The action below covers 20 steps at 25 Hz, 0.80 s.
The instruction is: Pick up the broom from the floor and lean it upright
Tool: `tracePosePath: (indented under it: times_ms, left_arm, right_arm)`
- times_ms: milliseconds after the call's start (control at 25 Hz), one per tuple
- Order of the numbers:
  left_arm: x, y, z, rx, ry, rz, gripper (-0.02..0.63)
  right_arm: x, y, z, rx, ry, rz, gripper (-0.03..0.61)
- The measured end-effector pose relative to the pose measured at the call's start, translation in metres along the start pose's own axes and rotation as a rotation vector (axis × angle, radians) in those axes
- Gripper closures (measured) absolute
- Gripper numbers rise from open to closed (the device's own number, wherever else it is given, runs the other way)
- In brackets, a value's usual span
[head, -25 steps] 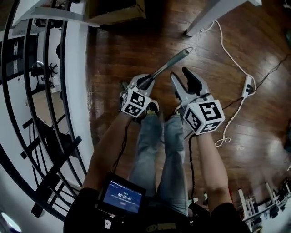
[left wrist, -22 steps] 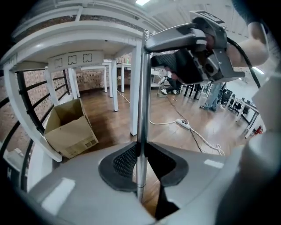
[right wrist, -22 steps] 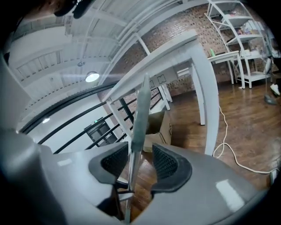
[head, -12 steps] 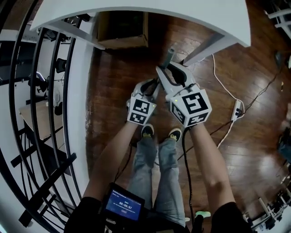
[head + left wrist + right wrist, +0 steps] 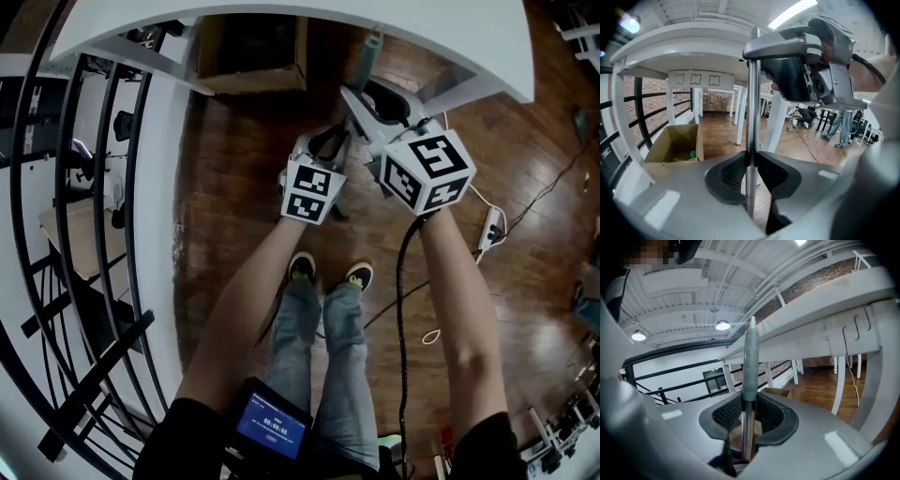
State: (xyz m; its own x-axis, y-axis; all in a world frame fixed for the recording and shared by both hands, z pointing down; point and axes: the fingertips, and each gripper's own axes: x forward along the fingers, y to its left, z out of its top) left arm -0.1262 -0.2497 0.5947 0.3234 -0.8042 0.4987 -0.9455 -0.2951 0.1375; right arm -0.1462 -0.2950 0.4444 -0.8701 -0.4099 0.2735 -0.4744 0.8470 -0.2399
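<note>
Beside white table (image 5: 422, 28), broom handle (image 5: 751, 117), clamped

Glossy dark wooden floor (image 5: 234, 187) everywhere. A white table (image 5: 450, 28) stands at the far side. Under it there's an open cardboard box (image 5: 253, 56) on the boards, close to the floor's edge where the black railing (image 5: 94, 234) runs. Toward the other side a white power strip (image 5: 489, 225) lies on the floor, its white cord trailing away. Mid-floor there's a pair of dark sneakers (image 5: 302, 267) with yellow-green bits, jeans (image 5: 319, 356) above them, and a small lit screen (image 5: 272, 427) at the person's chest.
</note>
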Motion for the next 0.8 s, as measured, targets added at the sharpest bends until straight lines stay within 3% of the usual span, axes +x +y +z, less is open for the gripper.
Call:
tracePosePath:
  times_ms: [320,560,800]
  left_arm:
    - [0.012,-0.005,0.007,-0.030,0.000,0.002,0.518]
    - [0.010,-0.002,0.001,0.003,0.007,0.009,0.509]
    - [0.003,0.004,-0.004,0.002,0.020,0.013,0.411]
  right_arm:
    - [0.003,-0.006,0.004,-0.056,0.026,0.036,0.477]
    - [0.001,-0.007,-0.011,-0.109,0.071,0.013,0.468]
    - [-0.005,-0.009,-0.028,-0.077,0.097,-0.020,0.449]
